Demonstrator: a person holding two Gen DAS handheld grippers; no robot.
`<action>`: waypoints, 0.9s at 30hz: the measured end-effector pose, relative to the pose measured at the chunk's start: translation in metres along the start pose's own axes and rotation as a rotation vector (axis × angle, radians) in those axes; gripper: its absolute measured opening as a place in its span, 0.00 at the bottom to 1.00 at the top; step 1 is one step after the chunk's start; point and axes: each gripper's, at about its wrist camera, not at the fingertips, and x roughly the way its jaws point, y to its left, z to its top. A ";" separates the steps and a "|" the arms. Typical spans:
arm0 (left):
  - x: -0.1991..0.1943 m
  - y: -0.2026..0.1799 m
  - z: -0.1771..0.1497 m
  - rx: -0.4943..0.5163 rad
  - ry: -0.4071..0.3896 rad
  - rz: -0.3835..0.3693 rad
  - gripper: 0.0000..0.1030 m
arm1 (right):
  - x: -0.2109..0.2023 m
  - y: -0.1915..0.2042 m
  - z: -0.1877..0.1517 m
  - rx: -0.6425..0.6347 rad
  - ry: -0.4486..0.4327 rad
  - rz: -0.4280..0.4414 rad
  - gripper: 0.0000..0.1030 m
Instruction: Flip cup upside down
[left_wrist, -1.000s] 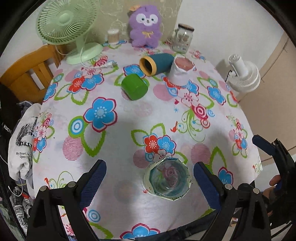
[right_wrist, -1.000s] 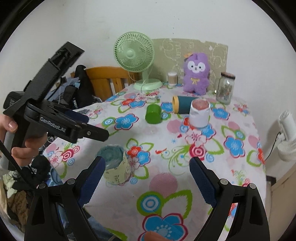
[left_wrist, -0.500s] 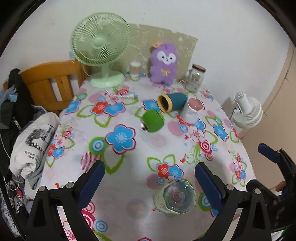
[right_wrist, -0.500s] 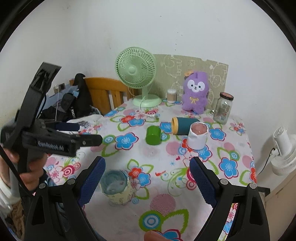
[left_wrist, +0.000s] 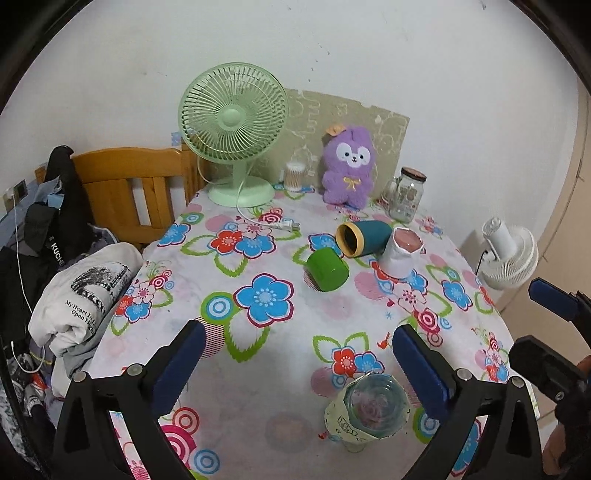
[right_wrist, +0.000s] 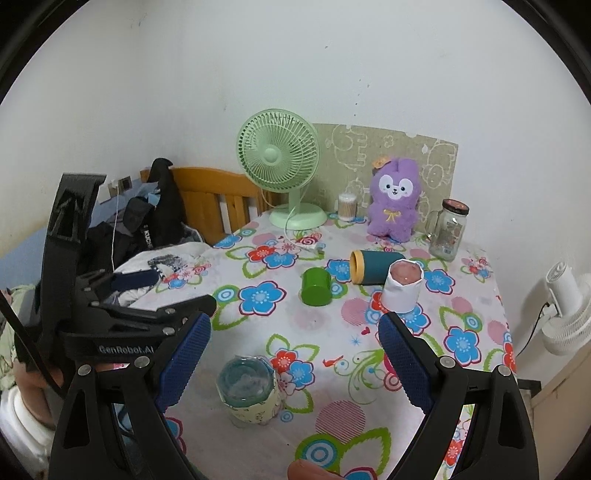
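A glass cup with a pale patterned sleeve (left_wrist: 369, 411) stands bottom up on the floral tablecloth near the table's front edge; it also shows in the right wrist view (right_wrist: 249, 391). My left gripper (left_wrist: 295, 365) is open and empty, held above and behind the cup. My right gripper (right_wrist: 293, 360) is open and empty, also above the table, with the cup low between its fingers. The left gripper shows in the right wrist view at the left (right_wrist: 147, 295).
A green cup (left_wrist: 327, 269), a teal cup lying on its side (left_wrist: 364, 238) and a white cup (left_wrist: 400, 253) sit mid-table. A green fan (left_wrist: 232, 129), purple plush toy (left_wrist: 349, 170) and glass jar (left_wrist: 406, 194) stand at the back. A wooden chair with clothes (left_wrist: 122, 184) is left.
Both grippers have risen and drawn back from the patterned cup, which stays standing on the table. The views now tilt up and show more of the wall.
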 end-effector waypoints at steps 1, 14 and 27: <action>0.000 0.000 -0.001 -0.002 -0.004 0.001 0.99 | -0.001 0.000 -0.001 0.000 -0.008 -0.008 0.91; 0.001 -0.005 -0.023 0.000 -0.085 0.062 1.00 | 0.007 0.006 -0.015 0.028 -0.009 0.006 0.96; 0.002 -0.001 -0.022 0.000 -0.098 0.077 1.00 | 0.022 0.000 -0.022 0.057 0.050 -0.012 0.96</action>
